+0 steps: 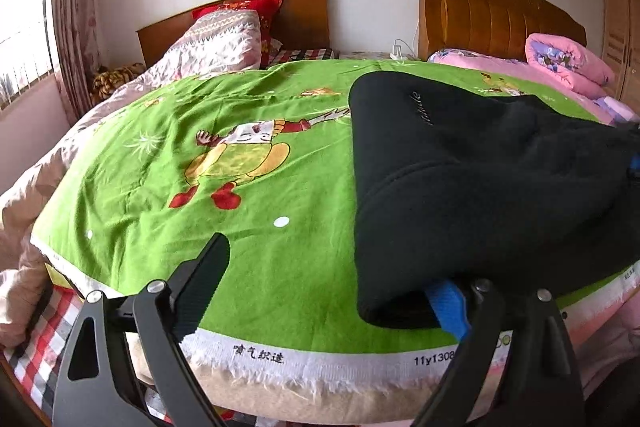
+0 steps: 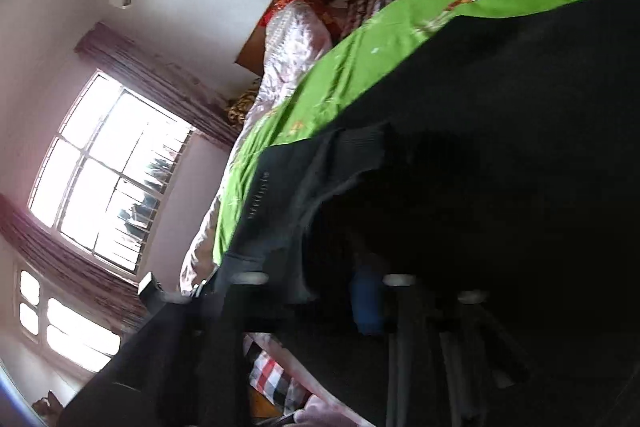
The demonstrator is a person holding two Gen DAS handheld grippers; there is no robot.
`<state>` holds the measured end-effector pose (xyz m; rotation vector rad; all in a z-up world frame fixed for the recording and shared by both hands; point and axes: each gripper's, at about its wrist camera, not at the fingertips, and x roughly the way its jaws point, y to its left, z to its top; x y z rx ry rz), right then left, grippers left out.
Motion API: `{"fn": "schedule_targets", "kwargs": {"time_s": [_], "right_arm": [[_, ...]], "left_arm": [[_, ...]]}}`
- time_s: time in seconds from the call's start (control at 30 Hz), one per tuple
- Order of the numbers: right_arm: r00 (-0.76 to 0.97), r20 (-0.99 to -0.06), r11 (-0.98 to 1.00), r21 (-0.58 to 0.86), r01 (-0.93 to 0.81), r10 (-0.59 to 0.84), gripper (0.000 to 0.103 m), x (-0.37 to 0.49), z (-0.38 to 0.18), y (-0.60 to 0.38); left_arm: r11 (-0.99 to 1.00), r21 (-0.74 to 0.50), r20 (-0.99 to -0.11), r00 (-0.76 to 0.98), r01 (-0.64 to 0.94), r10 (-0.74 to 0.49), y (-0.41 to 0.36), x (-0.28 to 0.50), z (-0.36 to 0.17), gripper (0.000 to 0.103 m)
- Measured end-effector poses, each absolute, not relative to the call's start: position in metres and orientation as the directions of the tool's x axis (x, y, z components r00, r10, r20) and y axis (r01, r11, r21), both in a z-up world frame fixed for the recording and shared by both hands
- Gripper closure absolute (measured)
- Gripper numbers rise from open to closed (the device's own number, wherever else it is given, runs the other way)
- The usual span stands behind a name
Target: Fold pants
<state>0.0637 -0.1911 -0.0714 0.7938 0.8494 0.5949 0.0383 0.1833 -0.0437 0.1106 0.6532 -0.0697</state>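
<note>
The left wrist view looked level across the green sheet [image 1: 240, 115] from its near edge. The right wrist view was rolled sideways, close against the black pants [image 2: 500, 147]. Both showed the headboard wall.

Green sheet [image 1: 160, 131] white hem: "喷气织造", "11y1308". Pants [image 1: 460, 163] lettering illegible.

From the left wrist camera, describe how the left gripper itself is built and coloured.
The left gripper is matte black, with flat angular linkage arms joined by round silver pivot bolts. Its left finger is a black bar faced with a ribbed pad; the right one shows a bright blue pad. No cables or markings show.
</note>
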Motion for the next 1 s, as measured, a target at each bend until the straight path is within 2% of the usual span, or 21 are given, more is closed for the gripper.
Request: {"fn": "schedule_targets", "kwargs": {"time_s": [0.13,0.2,0.3,0.37,0.4,0.43,0.5,0.53,0.57,0.6,0.63,0.83,0.9,1.0], "right_arm": [[0.519,-0.396,0.528,0.839,-0.131,0.758,0.004,0.060,-0.080,-0.210],[0.470,-0.434,0.548,0.825,-0.135,0.769,0.004,0.065,-0.080,-0.205],[0.341,-0.548,0.627,0.755,-0.193,0.764,0.004,0.074,-0.076,-0.172],[0.297,-0.561,0.630,0.737,-0.246,0.773,0.004,0.080,-0.075,-0.151],[0.283,-0.541,0.607,0.749,-0.267,0.792,0.007,0.086,-0.075,-0.142],[0.271,-0.523,0.586,0.761,-0.277,0.808,0.018,0.092,-0.076,-0.134],[0.309,-0.540,0.617,0.738,-0.272,0.782,0.028,0.109,-0.082,-0.119],[0.334,-0.538,0.626,0.731,-0.273,0.774,0.039,0.112,-0.082,-0.117],[0.370,-0.525,0.626,0.739,-0.248,0.767,0.054,0.113,-0.085,-0.117],[0.399,-0.503,0.616,0.751,-0.238,0.767,0.056,0.111,-0.086,-0.119],[0.425,-0.488,0.617,0.747,-0.249,0.763,0.063,0.105,-0.084,-0.121],[0.585,-0.396,0.648,0.693,-0.316,0.708,0.066,0.055,-0.048,-0.147],[0.579,-0.413,0.659,0.684,-0.312,0.703,0.066,0.053,-0.050,-0.156],[0.524,-0.493,0.679,0.691,-0.248,0.694,0.066,0.064,-0.084,-0.161]], "left_arm": [[0.993,0.066,-0.608,0.793,0.097,-0.037,0.184,0.037,-0.045,0.012],[0.993,0.064,-0.607,0.794,0.097,-0.038,0.184,0.037,-0.045,0.012],[0.993,0.068,-0.607,0.794,0.096,-0.036,0.185,0.039,-0.045,0.012],[0.993,0.068,-0.604,0.796,0.094,-0.034,0.184,0.037,-0.045,0.012],[0.993,0.066,-0.603,0.797,0.094,-0.035,0.184,0.037,-0.045,0.012],[0.994,0.064,-0.602,0.798,0.093,-0.035,0.184,0.037,-0.046,0.012],[0.994,0.061,-0.604,0.796,0.093,-0.038,0.183,0.037,-0.045,0.013],[0.993,0.065,-0.604,0.796,0.093,-0.035,0.183,0.038,-0.044,0.013],[0.993,0.076,-0.603,0.797,0.093,-0.028,0.181,0.038,-0.044,0.013],[0.992,0.087,-0.602,0.798,0.093,-0.022,0.180,0.037,-0.043,0.013],[0.991,0.099,-0.600,0.800,0.095,-0.016,0.179,0.035,-0.042,0.013],[0.980,0.154,-0.581,0.814,0.126,-0.013,0.166,0.027,-0.036,0.015],[0.979,0.156,-0.584,0.812,0.132,-0.016,0.159,0.027,-0.035,0.015],[0.978,0.169,-0.595,0.803,0.121,0.004,0.154,0.031,-0.041,0.013]]}}
